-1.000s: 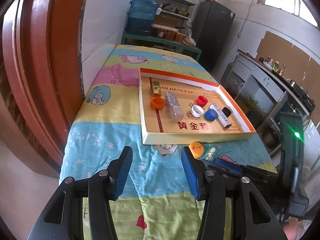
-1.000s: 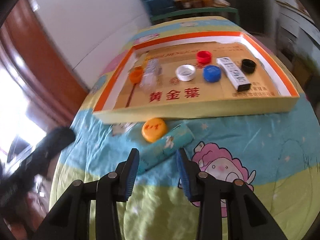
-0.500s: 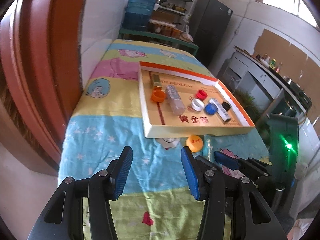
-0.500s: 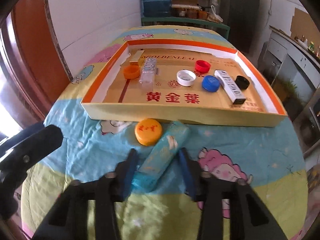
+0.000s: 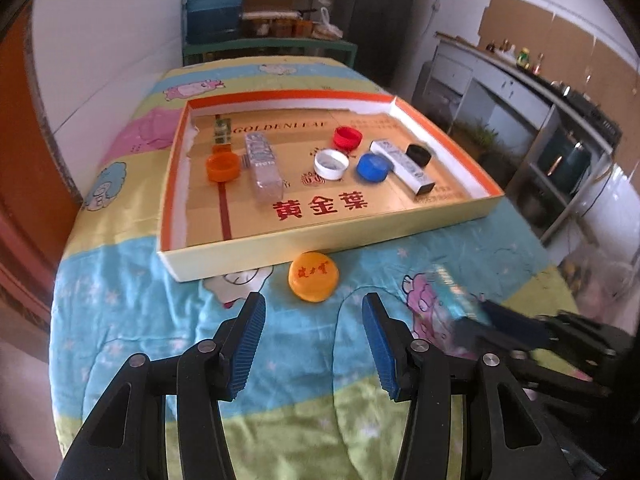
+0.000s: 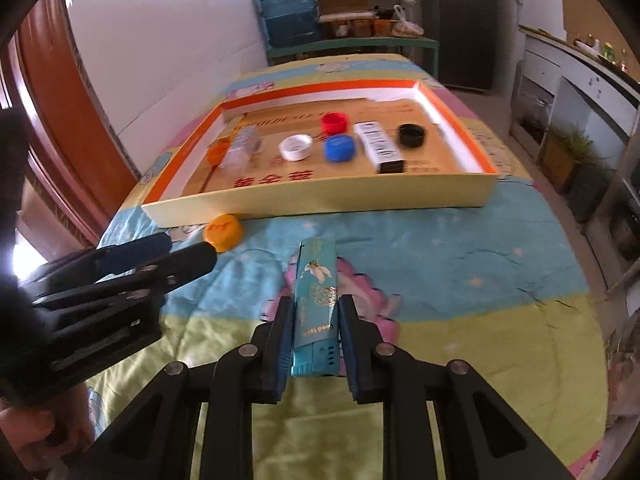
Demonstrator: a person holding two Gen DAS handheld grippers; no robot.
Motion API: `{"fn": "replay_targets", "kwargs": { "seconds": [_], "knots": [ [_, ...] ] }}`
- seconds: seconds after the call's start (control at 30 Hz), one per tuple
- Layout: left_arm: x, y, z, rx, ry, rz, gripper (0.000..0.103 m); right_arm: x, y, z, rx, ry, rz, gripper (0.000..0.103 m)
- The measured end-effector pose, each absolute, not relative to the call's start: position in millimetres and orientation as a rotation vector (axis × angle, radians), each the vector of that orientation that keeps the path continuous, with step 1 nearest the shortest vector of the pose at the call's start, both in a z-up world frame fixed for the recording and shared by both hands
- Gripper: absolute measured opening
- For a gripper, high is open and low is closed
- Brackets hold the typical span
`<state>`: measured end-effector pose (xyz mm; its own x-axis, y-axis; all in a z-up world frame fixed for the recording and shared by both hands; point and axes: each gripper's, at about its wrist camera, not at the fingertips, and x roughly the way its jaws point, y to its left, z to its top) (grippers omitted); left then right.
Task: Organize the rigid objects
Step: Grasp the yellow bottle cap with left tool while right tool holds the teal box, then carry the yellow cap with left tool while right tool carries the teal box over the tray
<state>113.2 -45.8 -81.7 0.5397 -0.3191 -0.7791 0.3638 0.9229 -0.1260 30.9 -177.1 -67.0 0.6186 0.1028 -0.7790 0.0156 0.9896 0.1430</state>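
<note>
A teal lighter (image 6: pixel 318 268) sticks out forward between the pads of my right gripper (image 6: pixel 316 304), which is shut on its lower end just over the quilt. The left wrist view shows the same lighter (image 5: pixel 452 292), blurred, at the right. A yellow-orange bottle cap (image 5: pixel 314 276) lies on the quilt against the front wall of the cardboard tray (image 5: pixel 320 240). My left gripper (image 5: pixel 313 308) hangs open just short of that cap, nothing between its fingers. In the right wrist view the left gripper (image 6: pixel 172 248) points at the cap (image 6: pixel 223 231).
The tray holds an orange cap (image 5: pixel 222 166), a clear bottle (image 5: pixel 262 168), red (image 5: pixel 347 137), white (image 5: pixel 330 163), blue (image 5: pixel 373 167) and black (image 5: pixel 419 155) caps and a white box (image 5: pixel 402 164). A wooden door stands left, cabinets right, shelves behind.
My right gripper closed on the teal lighter and carried it right, away from the yellow cap. My left gripper moved forward and down, close to the cap, still open.
</note>
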Motion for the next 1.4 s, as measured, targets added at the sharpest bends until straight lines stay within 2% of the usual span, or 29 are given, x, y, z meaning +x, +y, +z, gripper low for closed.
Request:
{"fn": "replay_targets", "kwargs": {
  "seconds": [0.43,0.63,1.4],
  "knots": [
    [127,-66,-95,0.128,0.905,-0.303,0.051,20,-204,-64,0.162,0.872,0.060,0.023],
    [128,-71,-94,0.145,0.890,-0.277,0.031,21,-207,-68,0.165,0.876,0.064,0.023],
    [109,-65,-70,0.105,0.847,-0.322,0.030,19,-208,-58,0.155,0.853,0.065,0.023]
  ]
}}
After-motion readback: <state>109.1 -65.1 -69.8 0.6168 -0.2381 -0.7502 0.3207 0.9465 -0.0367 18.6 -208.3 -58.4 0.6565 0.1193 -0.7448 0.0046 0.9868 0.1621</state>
